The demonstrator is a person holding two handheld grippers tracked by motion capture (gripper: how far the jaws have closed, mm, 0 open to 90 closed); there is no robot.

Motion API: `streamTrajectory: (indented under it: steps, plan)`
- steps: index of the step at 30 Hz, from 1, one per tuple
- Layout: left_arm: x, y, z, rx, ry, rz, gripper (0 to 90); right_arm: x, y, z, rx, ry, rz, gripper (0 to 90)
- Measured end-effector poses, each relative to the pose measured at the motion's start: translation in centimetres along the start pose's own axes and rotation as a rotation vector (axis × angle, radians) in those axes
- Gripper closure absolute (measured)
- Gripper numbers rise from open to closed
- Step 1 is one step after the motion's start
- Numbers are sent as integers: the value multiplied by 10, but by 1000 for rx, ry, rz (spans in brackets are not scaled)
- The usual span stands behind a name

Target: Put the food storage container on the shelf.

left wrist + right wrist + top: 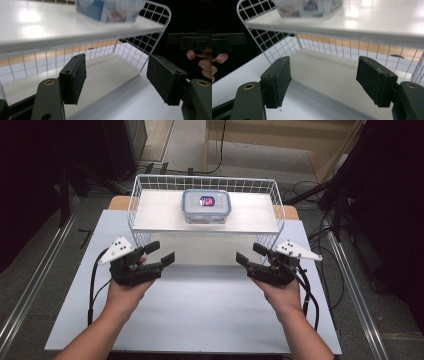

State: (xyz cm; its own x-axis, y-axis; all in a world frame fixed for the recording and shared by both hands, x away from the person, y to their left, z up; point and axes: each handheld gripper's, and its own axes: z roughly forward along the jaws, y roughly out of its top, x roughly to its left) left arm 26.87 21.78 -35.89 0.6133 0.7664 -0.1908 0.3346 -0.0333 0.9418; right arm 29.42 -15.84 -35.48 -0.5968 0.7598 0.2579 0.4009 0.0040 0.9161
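The clear lidded food container (206, 206) sits at upper centre of the frame on the white shelf (165, 215) inside the wire rack (131, 212), long axis left-right. The left gripper (161, 254) and right gripper (248, 254) hover equally near, below it, above the desk (200, 310), jaws apart and empty, angled inward.

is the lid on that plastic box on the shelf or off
On. In the high view the lid with its blue rim covers the plastic box, which sits upright on the white shelf.

Two black grippers, left (159, 252) and right (251, 253), each carrying a grey triangular plate, brass screws, trailing black cables.
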Motion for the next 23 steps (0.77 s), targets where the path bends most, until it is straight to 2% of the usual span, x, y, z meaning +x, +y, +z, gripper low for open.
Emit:
streamTrajectory:
  steps: [4,9,12,14,15,17,18,20,23]
  plan:
    - [-1,-31,-7,27,45,25,290,0,-27,-5,8,-14,-18,283]
    - [0,-65,-16,82,70,34,258,2,-59,-12,8,-64,-48,267]
    - [2,-89,-23,109,83,58,247,1,-79,-15,4,-93,-60,250]
    - [3,-103,-22,165,99,87,236,-1,-94,-18,6,-108,-63,250]
    - [5,-107,-20,195,99,79,234,-2,-100,-18,25,-113,-71,247]
    - [10,-113,-16,214,86,0,227,-5,-109,-18,62,-113,-82,247]
    - [10,-114,-14,221,86,-10,224,-6,-112,-17,72,-111,-74,248]
    - [9,-113,-13,217,86,5,223,-8,-114,-16,81,-106,-68,247]
    - [10,-112,-14,211,87,-2,218,-7,-112,-16,68,-108,-65,247]
